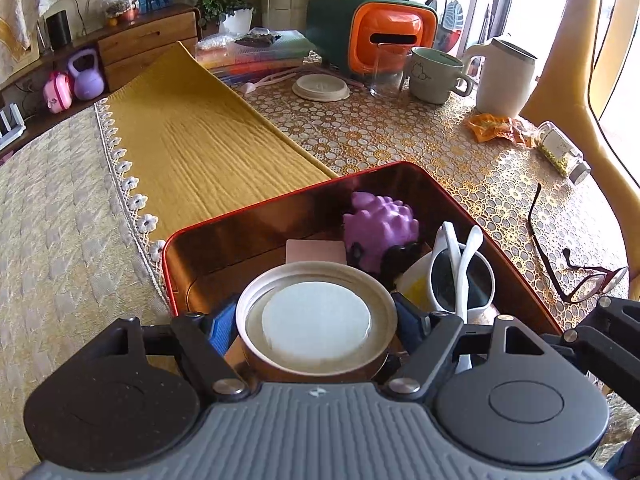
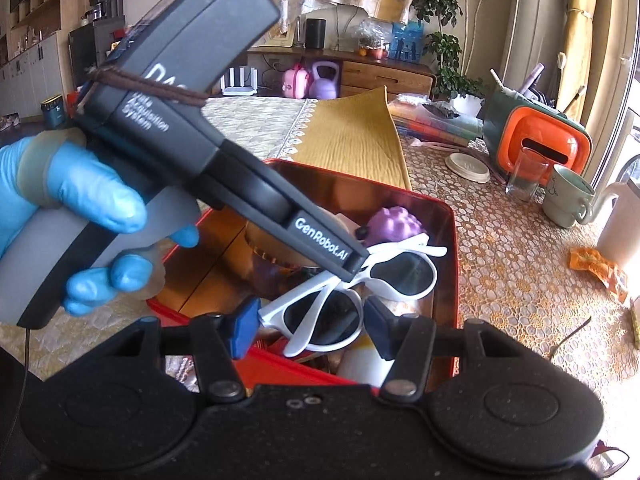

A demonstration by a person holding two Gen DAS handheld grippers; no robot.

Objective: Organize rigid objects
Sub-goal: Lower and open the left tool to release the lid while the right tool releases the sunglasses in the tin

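From the left wrist camera I see my left gripper (image 1: 316, 322) clamped on a round lid (image 1: 316, 322), one blue pad pressing each side of its rim. The lid is a shallow metal ring, silver inside, with a white disc in its middle, and a copper-toned outer wall. I hold it over the near end of a red tin (image 1: 256, 216) whose inner walls shine like copper. Inside the tin lie a knobbly purple toy (image 1: 380, 228), a small pink card (image 1: 316, 251) and white sunglasses (image 1: 460, 280) with dark lenses. The tin sits on a table with a gold flower-patterned cloth (image 1: 400, 136); a pair of dark-framed glasses (image 1: 576, 276) lies on the cloth just right of the tin.

From the right wrist camera I see my right gripper (image 2: 310, 330) closed on the white sunglasses (image 2: 332, 312), the pads set against one lens frame, over the tin (image 2: 454, 264). The left gripper's black body (image 2: 256, 192) crosses the view, held by a blue-gloved hand (image 2: 80, 216), its tip down in the tin beside the purple toy (image 2: 394, 222).
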